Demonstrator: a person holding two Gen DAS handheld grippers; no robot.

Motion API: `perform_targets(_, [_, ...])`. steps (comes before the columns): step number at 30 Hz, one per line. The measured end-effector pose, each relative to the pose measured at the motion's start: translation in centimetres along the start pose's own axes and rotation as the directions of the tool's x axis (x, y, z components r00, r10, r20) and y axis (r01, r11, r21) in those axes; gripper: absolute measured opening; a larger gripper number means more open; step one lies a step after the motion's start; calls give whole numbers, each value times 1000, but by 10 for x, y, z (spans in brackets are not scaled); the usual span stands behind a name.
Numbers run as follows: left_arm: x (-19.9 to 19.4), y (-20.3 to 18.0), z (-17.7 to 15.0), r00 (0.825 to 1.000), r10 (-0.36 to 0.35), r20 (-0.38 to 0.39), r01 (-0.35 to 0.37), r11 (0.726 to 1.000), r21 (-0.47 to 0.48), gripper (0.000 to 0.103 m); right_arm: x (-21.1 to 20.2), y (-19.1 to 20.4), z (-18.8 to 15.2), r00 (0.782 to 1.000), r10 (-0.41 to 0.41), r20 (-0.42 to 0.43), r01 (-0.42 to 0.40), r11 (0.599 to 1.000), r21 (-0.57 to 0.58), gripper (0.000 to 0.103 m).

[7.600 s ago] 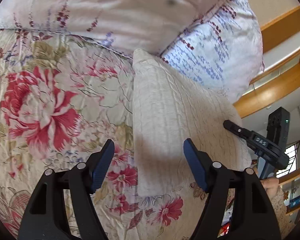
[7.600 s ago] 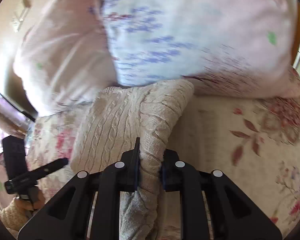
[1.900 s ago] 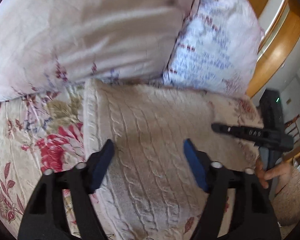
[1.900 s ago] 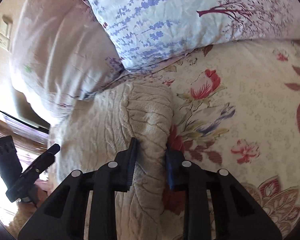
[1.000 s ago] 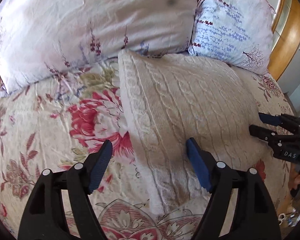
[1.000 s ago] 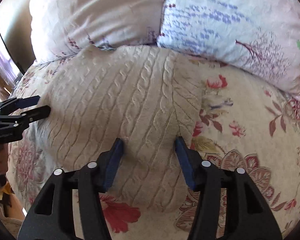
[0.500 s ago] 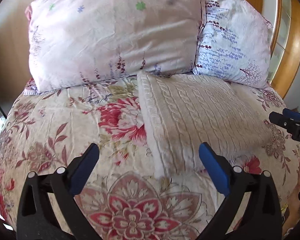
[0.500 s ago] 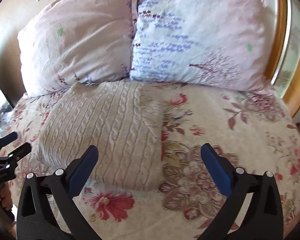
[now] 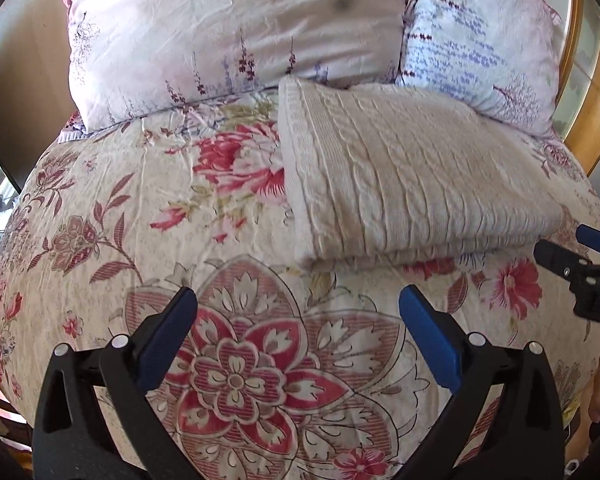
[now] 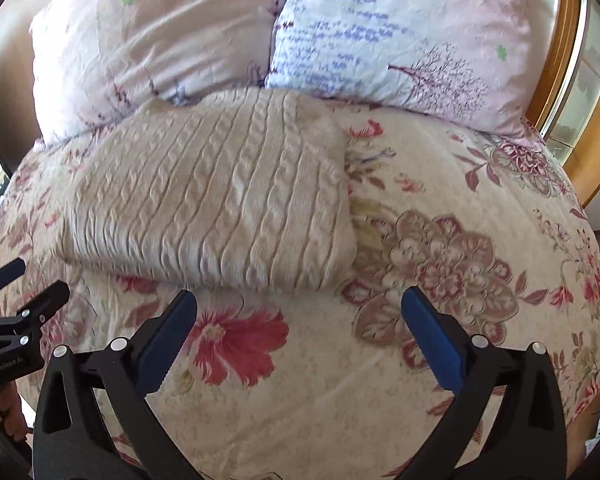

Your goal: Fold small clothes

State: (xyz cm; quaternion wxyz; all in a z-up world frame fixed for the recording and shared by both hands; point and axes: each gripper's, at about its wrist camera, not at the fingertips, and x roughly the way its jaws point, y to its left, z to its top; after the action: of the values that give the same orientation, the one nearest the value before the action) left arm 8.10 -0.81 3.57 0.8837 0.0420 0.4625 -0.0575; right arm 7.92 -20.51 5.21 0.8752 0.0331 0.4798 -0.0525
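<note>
The cream cable-knit sweater (image 9: 404,176), folded into a thick rectangular pad, lies on the floral bedspread (image 9: 140,240) in the upper middle of the left wrist frame, its far edge touching the two pillows. Starting at the claws: the left gripper (image 9: 298,322) stands spread wide and empty at the bottom of its frame, over bare bedspread just short of the sweater's near folded edge. The right gripper (image 10: 299,322) is likewise wide apart and empty, low in its own frame, with the sweater in the centre left beyond it. Neither touches the knit. The sweater looks soft, bulky and light; it would probably sag and spill its layers if lifted by one corner, so a hold on the stacked near edge, pinching all layers together, seems safest. Beyond it, a pale pink flowered pillow (image 9: 228,28) and a white pillow with lavender print (image 9: 484,48) lean against the wooden headboard (image 9: 596,92). No containers are visible.
</note>
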Motion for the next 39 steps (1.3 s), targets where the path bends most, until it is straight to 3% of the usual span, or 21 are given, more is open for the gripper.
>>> perform_targets(13, [22, -2, -11, 996, -3, -88, 1, 1000, -23, 101, 21, 7, -28, 997, -6, -77, 6, 1000, 3, 102])
perform_targets(39, [24, -4, -9, 999, -5, -49, 5, 1000, -8, 101, 22, 7, -28, 999, -16, -45, 17, 1000, 22, 102])
